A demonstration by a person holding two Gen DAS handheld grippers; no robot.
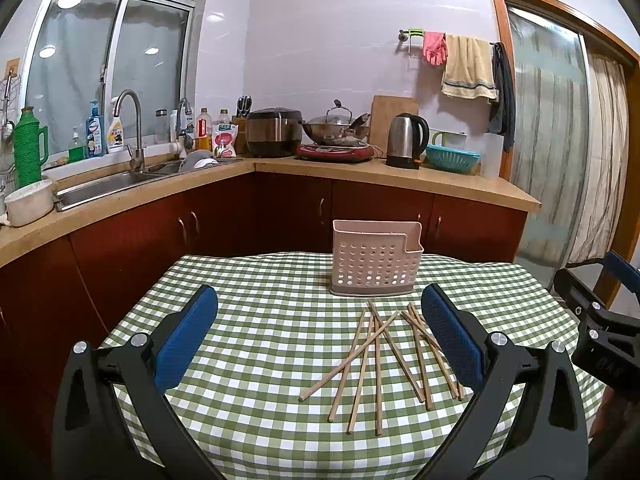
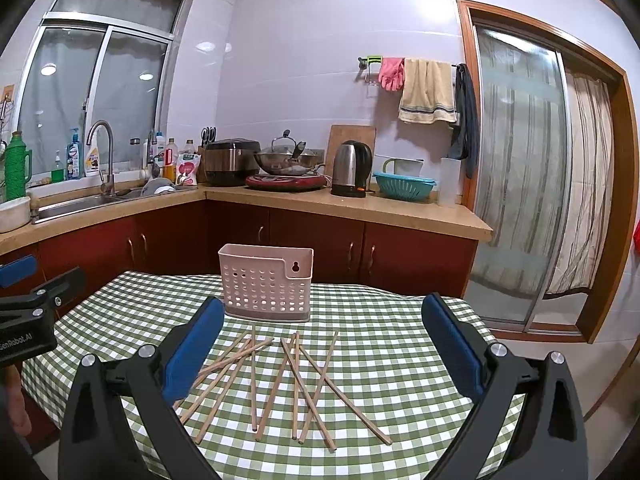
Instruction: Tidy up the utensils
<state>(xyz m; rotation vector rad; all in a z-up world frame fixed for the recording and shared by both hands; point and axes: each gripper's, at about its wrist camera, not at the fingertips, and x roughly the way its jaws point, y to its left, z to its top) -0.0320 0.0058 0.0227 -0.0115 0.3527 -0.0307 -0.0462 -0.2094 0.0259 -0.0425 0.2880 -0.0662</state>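
Right hand-held gripper agape — chopsticks scattered between fingers.

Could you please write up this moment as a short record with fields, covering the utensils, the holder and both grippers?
utensils: wooden chopsticks, loose and crossing each other on the tablecloth
holder: pink perforated caddy, upright behind the chopsticks, apparently empty
surface: green checked tablecloth
left gripper: open, holding nothing, above the table
right gripper: open, holding nothing, chopsticks lying between its fingers in view
progress: no chopstick in the caddy yet

Left tongs gape above scattered chopsticks before the pink holder.
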